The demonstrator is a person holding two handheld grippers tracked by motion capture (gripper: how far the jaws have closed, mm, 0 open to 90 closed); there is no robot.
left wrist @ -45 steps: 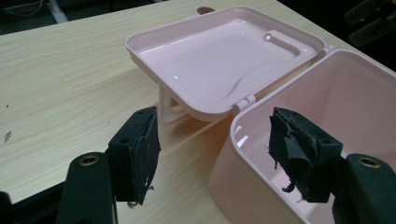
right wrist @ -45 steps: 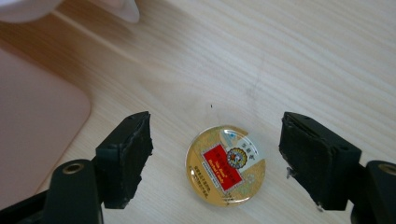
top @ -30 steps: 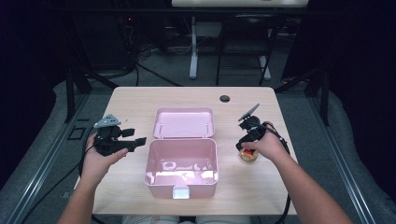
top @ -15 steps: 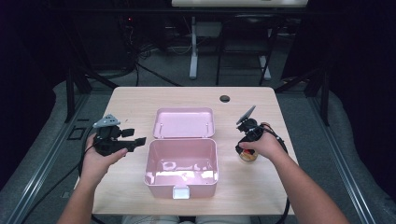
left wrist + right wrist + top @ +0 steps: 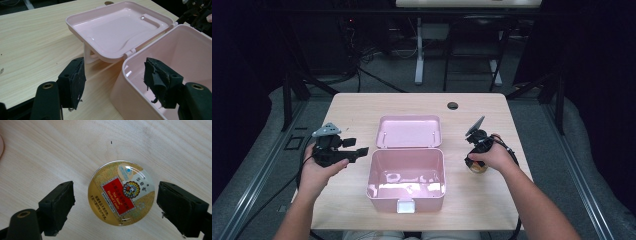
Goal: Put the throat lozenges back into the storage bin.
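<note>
A pink box (image 5: pixel 406 175) stands open at the table's front middle, its lid (image 5: pixel 409 132) folded back flat behind it. The box (image 5: pixel 172 52) looks bare inside. A round gold tin (image 5: pixel 121 192) with a red label lies flat on the wood, between the jaws of my right gripper (image 5: pixel 116 205), which points straight down, open; the jaws stand clear of the tin on both sides. From above, the right gripper (image 5: pixel 474 161) sits right of the box with the tin (image 5: pixel 477 167) under the hand. My left gripper (image 5: pixel 115 85) hovers open at the box's left front corner, left gripper (image 5: pixel 360 151) pointing right.
The wooden table (image 5: pixel 357 107) has a dark round hole (image 5: pixel 452 105) near its far edge. Black cables trail from both grippers off the front. A dark floor with metal frames and desk legs surrounds the table.
My right gripper has sunk slightly over the tin. The left gripper and the box have stayed where they were.
</note>
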